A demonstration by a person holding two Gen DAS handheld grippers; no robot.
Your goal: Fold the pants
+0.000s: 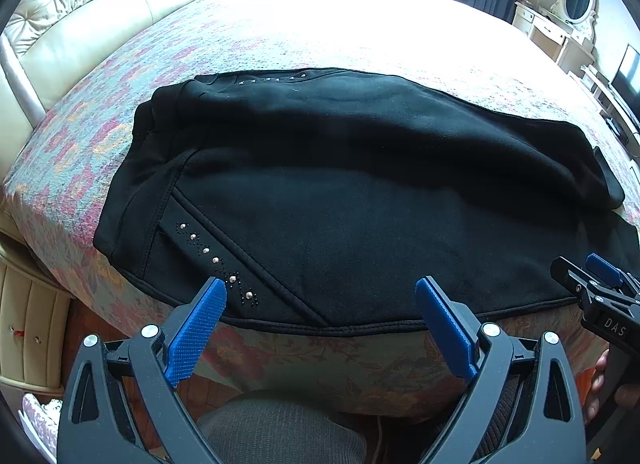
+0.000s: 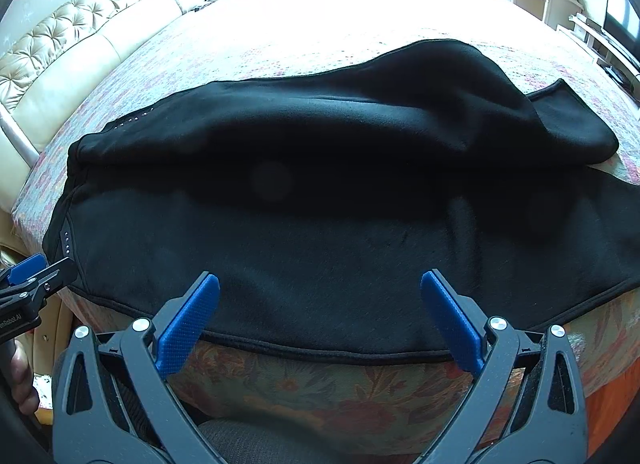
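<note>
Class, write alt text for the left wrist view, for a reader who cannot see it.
Black pants lie spread on a floral bedspread, a studded pocket seam nearest the camera. The open left gripper hovers at their near edge; the right gripper enters at right.

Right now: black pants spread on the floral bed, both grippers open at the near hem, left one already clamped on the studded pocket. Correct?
Not quite. The left gripper is open and grips nothing; the left wrist view shows its fingers apart, just short of the studded pocket. The rest holds: black pants on the floral bed, right gripper open at the near hem.
</note>
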